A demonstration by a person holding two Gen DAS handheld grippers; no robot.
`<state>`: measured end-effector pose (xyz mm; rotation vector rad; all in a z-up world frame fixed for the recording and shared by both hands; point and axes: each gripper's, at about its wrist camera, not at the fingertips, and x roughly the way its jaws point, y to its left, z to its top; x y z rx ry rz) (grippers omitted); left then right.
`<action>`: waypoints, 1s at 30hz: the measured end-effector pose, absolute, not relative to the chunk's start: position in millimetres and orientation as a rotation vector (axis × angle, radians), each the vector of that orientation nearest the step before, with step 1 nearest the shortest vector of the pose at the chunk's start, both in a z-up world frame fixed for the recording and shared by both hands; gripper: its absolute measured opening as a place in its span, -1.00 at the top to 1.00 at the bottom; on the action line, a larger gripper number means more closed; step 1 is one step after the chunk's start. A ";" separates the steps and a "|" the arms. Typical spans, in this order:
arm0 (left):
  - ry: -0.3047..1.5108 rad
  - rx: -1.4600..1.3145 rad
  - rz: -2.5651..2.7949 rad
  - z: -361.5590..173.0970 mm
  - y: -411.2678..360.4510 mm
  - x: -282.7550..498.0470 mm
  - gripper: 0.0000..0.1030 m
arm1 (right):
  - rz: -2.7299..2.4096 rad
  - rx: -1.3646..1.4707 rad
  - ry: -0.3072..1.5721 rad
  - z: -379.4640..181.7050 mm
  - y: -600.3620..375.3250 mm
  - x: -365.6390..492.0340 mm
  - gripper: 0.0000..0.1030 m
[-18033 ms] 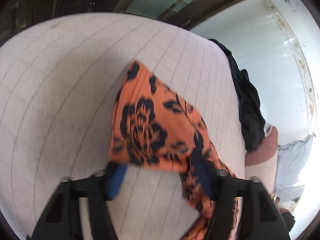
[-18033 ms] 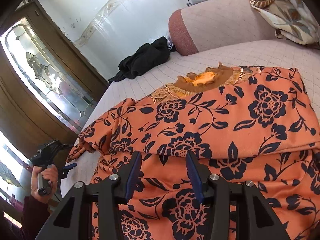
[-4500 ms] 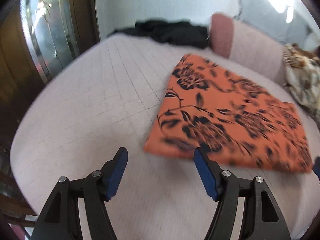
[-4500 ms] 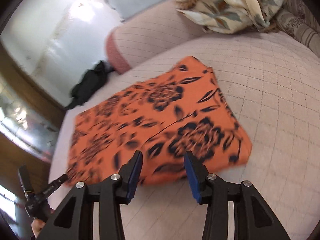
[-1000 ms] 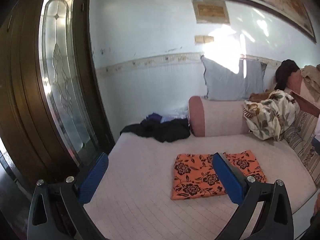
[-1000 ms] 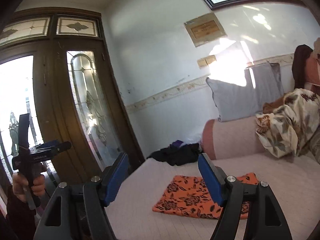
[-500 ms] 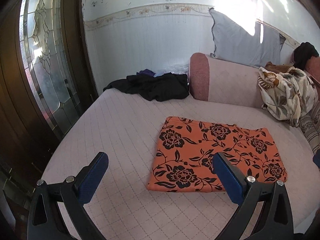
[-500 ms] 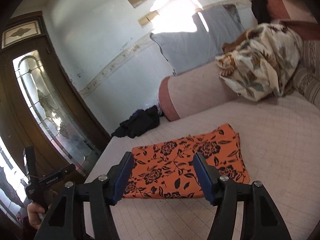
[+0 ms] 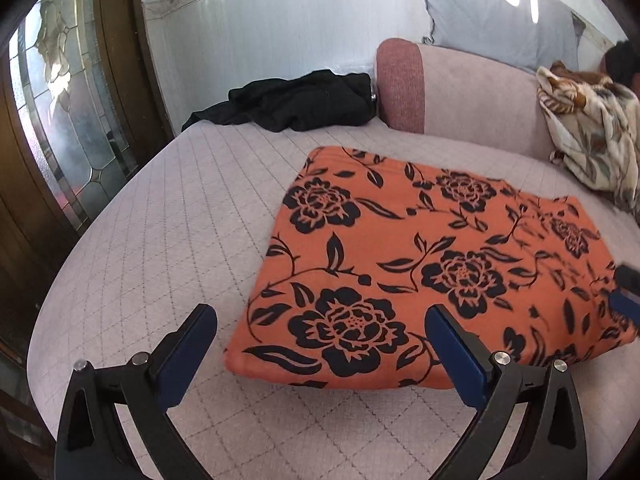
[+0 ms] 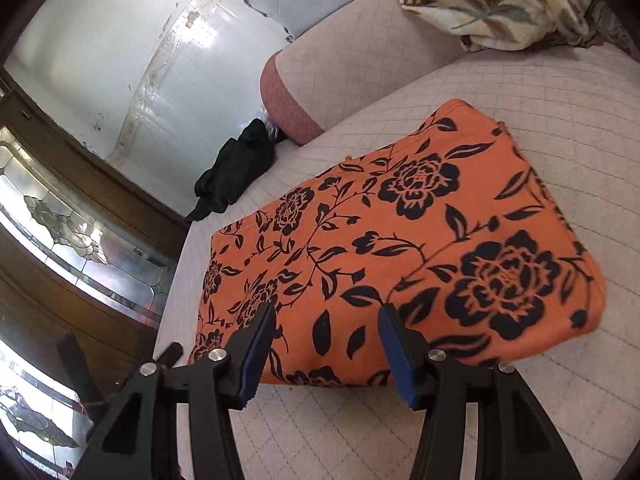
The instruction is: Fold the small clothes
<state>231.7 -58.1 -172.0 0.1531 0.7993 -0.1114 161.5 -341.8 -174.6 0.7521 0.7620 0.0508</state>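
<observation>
A folded orange garment with black flowers (image 9: 420, 264) lies flat on the quilted pink sofa seat (image 9: 168, 240). My left gripper (image 9: 320, 344) hovers open over the garment's near left corner, fingers wide and not touching the cloth. In the right wrist view the same garment (image 10: 400, 240) fills the middle. My right gripper (image 10: 326, 340) is above its near edge, jaws closing with the cloth's edge seen between them; the pads are not pressing on it. The right gripper's blue tip (image 9: 626, 300) shows at the left view's right edge.
A black garment (image 9: 296, 100) lies heaped at the seat's far end by the wall. A floral cloth (image 9: 592, 128) is piled on the right near the pink backrest (image 9: 460, 88). A wooden door with patterned glass (image 9: 60, 120) stands left of the seat's rounded edge.
Both grippers came down from a high view of the room to just above the garment's near edge. The right gripper's jaws have narrowed. The garment has not moved.
</observation>
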 end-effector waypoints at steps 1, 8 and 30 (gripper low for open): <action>0.802 0.166 -0.109 -176.3 -60.1 232.8 -1.00 | 0.056 0.754 0.762 -175.8 -341.1 166.3 -0.09; 0.949 0.220 -0.088 -215.5 -71.4 255.2 -1.00 | 0.097 0.804 0.790 -193.3 -332.4 197.8 -0.08; 1.003 -0.083 -0.265 -188.9 -5.8 193.1 -1.00 | 0.001 1.182 0.736 -200.0 -404.0 79.5 -0.22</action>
